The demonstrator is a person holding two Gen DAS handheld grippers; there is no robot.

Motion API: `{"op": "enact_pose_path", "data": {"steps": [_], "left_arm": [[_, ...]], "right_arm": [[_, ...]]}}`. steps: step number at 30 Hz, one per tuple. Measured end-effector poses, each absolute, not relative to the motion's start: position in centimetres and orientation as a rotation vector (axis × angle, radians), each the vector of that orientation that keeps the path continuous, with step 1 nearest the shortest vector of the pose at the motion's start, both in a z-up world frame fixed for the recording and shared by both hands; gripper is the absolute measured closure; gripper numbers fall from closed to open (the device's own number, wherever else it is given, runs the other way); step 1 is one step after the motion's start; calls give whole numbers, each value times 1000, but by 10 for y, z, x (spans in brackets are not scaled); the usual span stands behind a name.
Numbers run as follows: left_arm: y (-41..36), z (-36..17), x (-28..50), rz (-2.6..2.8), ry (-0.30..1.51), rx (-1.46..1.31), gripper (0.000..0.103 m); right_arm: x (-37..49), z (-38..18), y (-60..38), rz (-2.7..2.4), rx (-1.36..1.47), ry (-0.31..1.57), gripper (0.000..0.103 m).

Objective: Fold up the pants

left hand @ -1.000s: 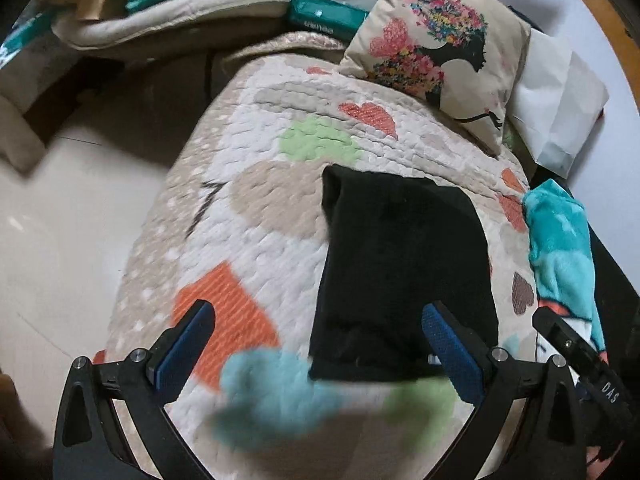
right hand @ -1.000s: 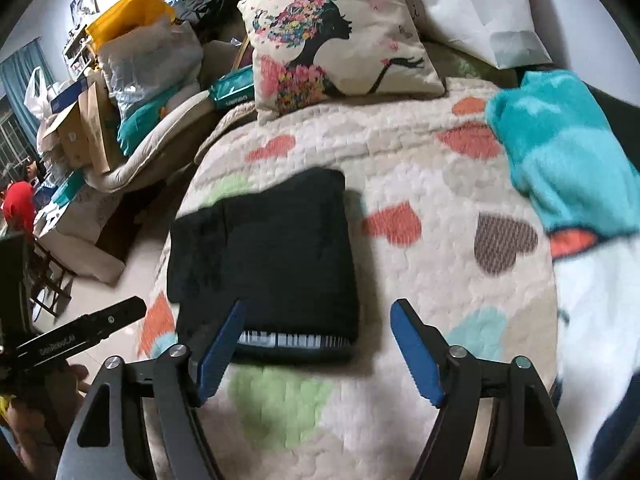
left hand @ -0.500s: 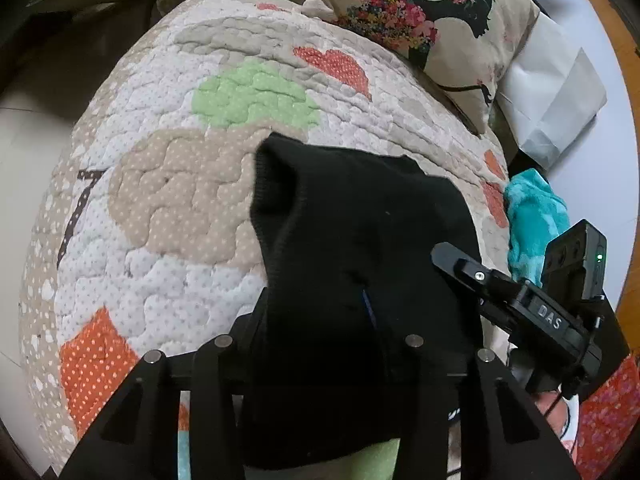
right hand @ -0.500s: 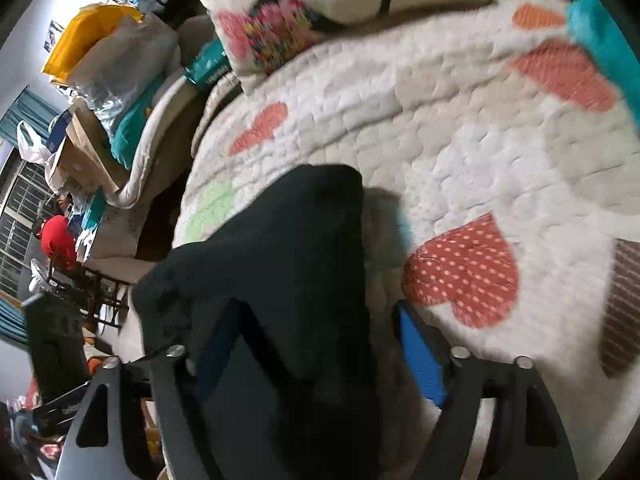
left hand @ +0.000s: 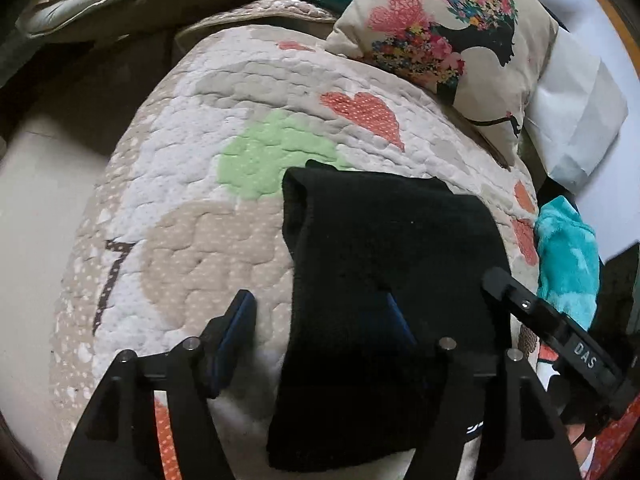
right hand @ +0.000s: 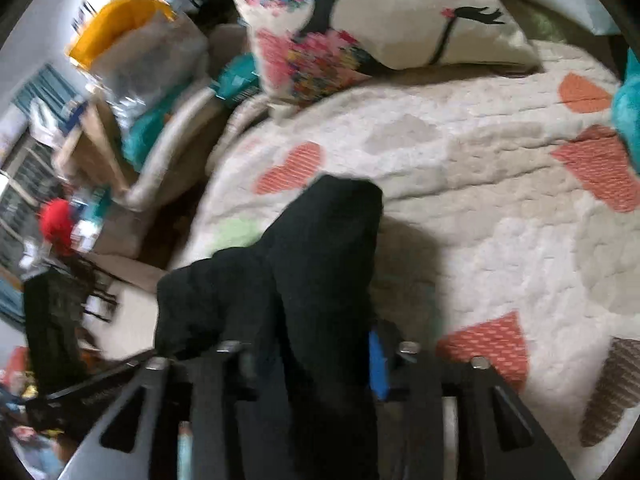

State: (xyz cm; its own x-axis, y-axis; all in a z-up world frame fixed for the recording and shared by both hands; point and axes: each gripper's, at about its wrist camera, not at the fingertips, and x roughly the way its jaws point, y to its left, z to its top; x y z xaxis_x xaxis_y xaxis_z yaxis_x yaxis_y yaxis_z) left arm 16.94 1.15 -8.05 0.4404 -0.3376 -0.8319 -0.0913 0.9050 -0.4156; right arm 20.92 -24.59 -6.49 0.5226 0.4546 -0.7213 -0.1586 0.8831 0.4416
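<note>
Black folded pants (left hand: 384, 280) lie on quilt (left hand: 192, 208); left gripper (left hand: 320, 320) jaws just reopened, straddling the edge unpinched, right gripper (right hand: 308, 364) clamps the pants edge; both should clamp evenly before folding over

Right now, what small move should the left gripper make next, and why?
Probably slide sideways over the pants edge and close: the left gripper has just been opening, one pad clear of the cloth, which drapes only its other finger.
</note>
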Motion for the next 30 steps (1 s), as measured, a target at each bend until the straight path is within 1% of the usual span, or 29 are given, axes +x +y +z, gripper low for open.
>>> {"op": "enact_pose_path", "data": {"steps": [5,7,9,10,11,12,15,17,18,19,20,26,30], "left_arm": [[8,-46,136,-93,1011,-260,36],[6,-31,110,-39,950,-171,36],[7,-20,82,-18,897,-157,36],[9,-17,73,-18,882,-169,35],[11,-12,59,-22,862,-188,33],[13,-9,45,-16,844,-202,30],[18,1,7,34,784,-229,27],[22,5,-17,86,741,-251,19],[24,7,-28,103,719,-261,12],[24,9,-34,109,704,-261,9],[25,9,-39,109,692,-254,9],[20,-4,-33,99,728,-170,9],[8,-15,-29,25,779,-151,9]], "right_arm": [[177,-45,-260,297,312,911,37],[158,-31,-258,275,260,898,35],[134,-19,-255,276,232,889,31],[121,-15,-253,283,224,888,30],[104,-13,-249,291,216,885,29],[88,-11,-246,298,207,881,28],[46,-14,-233,306,156,863,26],[21,-22,-224,302,116,853,25],[11,-26,-218,301,93,849,25],[7,-29,-213,296,74,846,25],[2,-32,-208,286,43,844,25],[-10,-31,-196,254,-35,793,25],[-11,-31,-196,239,-46,779,22]]}}
